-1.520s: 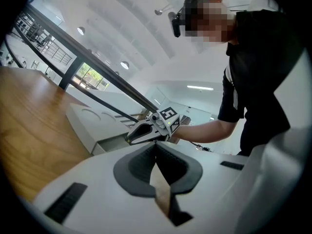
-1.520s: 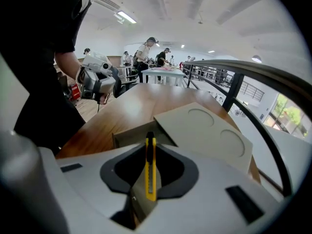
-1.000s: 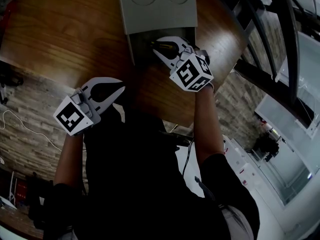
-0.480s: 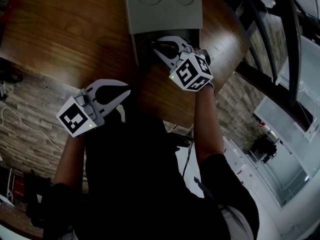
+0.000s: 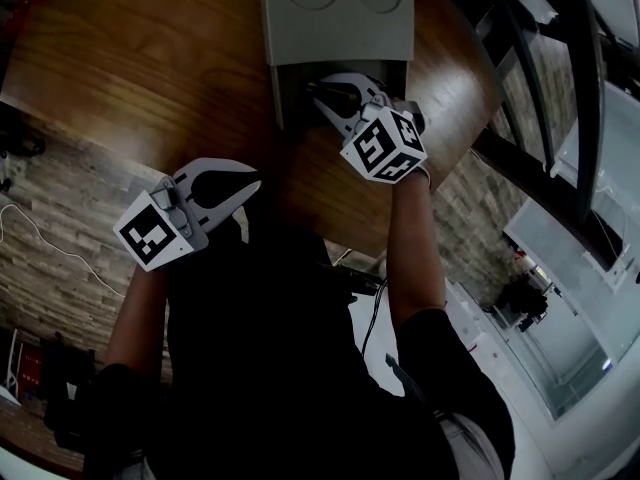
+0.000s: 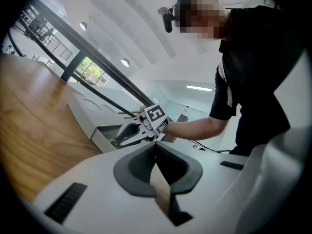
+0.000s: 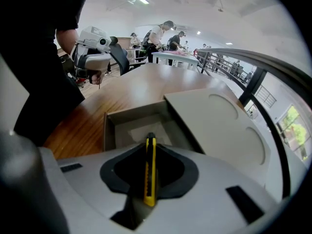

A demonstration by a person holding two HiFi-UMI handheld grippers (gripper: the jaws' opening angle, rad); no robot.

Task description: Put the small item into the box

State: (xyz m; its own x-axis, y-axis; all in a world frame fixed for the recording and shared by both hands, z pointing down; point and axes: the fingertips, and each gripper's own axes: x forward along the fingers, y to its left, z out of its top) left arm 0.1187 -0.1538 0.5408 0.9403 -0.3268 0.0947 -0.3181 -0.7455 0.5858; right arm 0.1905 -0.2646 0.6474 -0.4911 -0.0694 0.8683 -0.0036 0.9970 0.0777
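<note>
1. Desk (image 5: 150,58): brown wood grain. It carries the box in its right half.

2. Left gripper (image 5: 252,179): white, with a marker cube (image 5: 152,231) at its rear. It is held over the desk's near edge, well apart from the box. Its jaws are pressed together with nothing between them, as the left gripper view confirms (image 6: 155,145).

3. Box (image 5: 283,103): grey and shallow, near the desk's right edge. The near end is open, and a pale sheet shows on its floor in the right gripper view (image 7: 111,126).

4. Lid (image 5: 338,16): grey, with two round impressions. It lies across the far part of the box and leaves the near end uncovered.

5. Utility knife (image 7: 150,172): the small item, a yellow body with a dark tip. It is pinched lengthwise between the right gripper's jaws, and its tip juts past them over the open end of the box. It cannot be told whether the knife touches the box floor.

6. Right gripper (image 5: 314,90): white, with its marker cube (image 5: 385,146) toward the person. It is poised above the open end of the box, jaws clamped on the utility knife (image 7: 150,141).

7. Railing (image 7: 253,77): dark, beyond the desk's right edge.
</note>
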